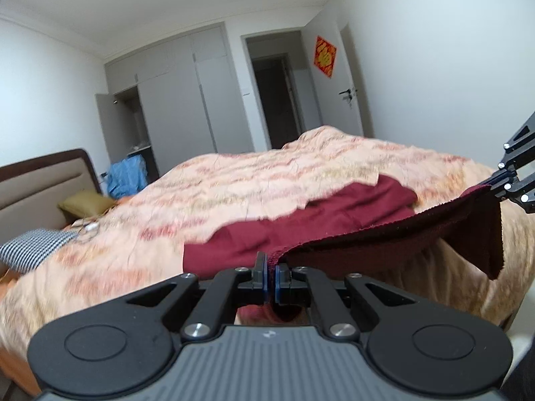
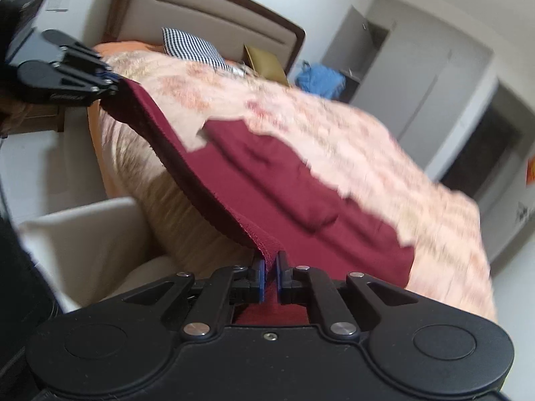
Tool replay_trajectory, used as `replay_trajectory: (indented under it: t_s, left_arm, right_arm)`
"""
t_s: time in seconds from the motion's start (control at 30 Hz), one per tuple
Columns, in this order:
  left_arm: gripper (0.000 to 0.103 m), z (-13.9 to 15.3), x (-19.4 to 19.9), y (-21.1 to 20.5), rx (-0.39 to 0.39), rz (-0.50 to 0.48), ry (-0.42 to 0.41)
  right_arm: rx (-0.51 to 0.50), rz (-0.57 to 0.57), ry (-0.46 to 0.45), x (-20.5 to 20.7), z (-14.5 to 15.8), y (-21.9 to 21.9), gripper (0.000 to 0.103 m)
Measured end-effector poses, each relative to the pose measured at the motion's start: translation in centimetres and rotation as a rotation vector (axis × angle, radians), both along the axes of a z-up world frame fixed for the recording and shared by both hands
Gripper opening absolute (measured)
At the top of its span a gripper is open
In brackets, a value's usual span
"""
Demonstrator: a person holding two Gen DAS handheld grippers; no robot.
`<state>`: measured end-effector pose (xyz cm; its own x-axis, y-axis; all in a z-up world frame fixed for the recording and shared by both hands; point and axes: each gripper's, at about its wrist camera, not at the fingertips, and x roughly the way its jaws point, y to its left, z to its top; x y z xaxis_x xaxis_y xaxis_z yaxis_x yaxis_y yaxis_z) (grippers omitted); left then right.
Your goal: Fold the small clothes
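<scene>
I've got the left gripper (image 1: 271,275) and right gripper (image 2: 271,275) each clamped on a corner of the dark red garment (image 1: 301,230), its near hem taut above the bed (image 1: 234,180) edge, rest on the quilt, likely to fold it over.

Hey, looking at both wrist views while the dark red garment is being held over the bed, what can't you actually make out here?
- What kind of garment: both views, bunched and motion-blurred.
- Its lower part: left wrist view, hidden behind the left gripper.
- Most of the right gripper: left wrist view, cut off by the right edge.
- Bedspread pattern: right wrist view, blurred.
- Small white items near the checked pillow: left wrist view, too small.
</scene>
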<state>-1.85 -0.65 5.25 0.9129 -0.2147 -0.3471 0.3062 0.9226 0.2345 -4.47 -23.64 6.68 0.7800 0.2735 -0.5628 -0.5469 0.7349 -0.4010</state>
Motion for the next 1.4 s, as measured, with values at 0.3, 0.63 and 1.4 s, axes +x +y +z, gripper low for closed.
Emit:
replay_trajectory:
  t_s: [0.3,0.63,1.4]
  left_arm:
    - [0.004,5.9,15.0,-1.6,0.071,-0.061,0.003]
    - [0.004,3.2,32.9,-2.2,0.041,-0.020,0.139]
    - [0.093,-7.7,41.6,3.5,-0.320,0.201,0.471]
  right_arm:
    - [0.096,0.031,-0.058,16.0,4.9,-3.8,0.007]
    - [0.241,-0.027,0.112,36.2,1.8,-5.9,0.008]
    - [0.411,-0.226,0.249,43.6,-8.2,-8.6,0.098]
